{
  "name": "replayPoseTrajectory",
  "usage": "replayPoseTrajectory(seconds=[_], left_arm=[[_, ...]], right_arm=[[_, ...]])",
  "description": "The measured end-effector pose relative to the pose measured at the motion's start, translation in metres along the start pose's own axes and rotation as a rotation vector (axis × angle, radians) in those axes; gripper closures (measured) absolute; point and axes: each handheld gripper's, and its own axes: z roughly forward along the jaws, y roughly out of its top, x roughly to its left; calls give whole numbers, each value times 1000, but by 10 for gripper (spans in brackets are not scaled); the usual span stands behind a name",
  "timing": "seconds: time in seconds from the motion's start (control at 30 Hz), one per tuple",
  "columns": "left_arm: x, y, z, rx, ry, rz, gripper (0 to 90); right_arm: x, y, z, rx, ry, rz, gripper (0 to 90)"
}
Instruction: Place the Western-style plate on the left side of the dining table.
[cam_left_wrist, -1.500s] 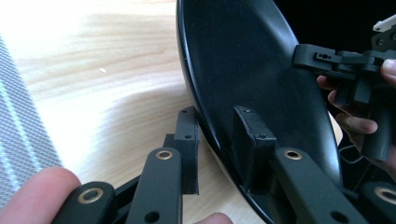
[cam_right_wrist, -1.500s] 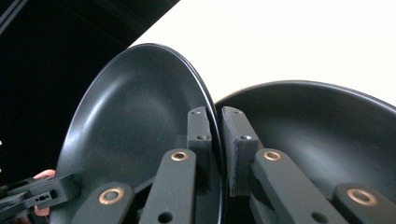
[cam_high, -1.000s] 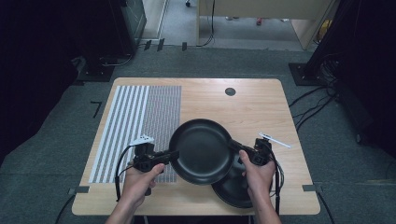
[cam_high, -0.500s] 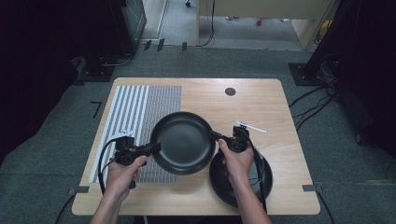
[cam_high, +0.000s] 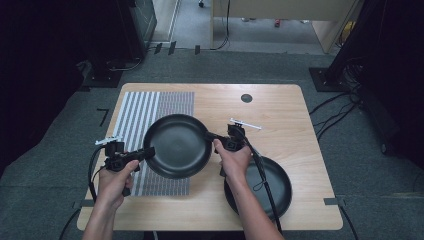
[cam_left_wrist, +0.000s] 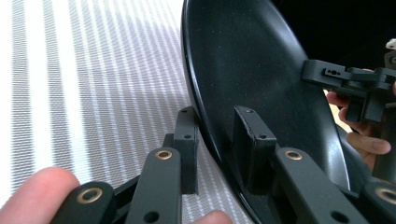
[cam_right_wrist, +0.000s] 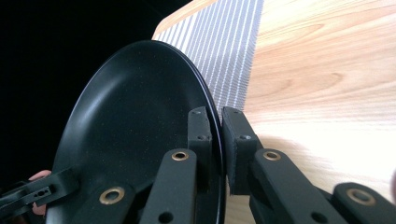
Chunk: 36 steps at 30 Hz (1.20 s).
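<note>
Two black plates: one (cam_high: 177, 146) is held over the striped mat's (cam_high: 150, 115) right edge, its rim pinched by the left gripper (cam_high: 148, 152) and right gripper (cam_high: 212, 137). The second plate (cam_high: 275, 185) lies near the table's (cam_high: 280, 110) front right corner; the far half is bare wood.
</note>
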Motion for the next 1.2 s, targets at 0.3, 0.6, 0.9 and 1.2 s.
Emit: replayPoseTrajectory(seconds=[0.3, 0.6, 0.9, 1.2], left_arm=[[25, 5, -4, -17, 43, -37, 723], [52, 10, -2, -19, 100, -76, 718], [80, 12, 13, -17, 129, -135, 710], [95, 14, 20, -30, 173, -167, 706]], right_arm=[[9, 4, 34, 28, 4, -12, 831], [13, 5, 73, 70, 0, -5, 829], [14, 7, 103, 89, -47, -15, 828], [14, 9, 128, 107, -66, -19, 823]])
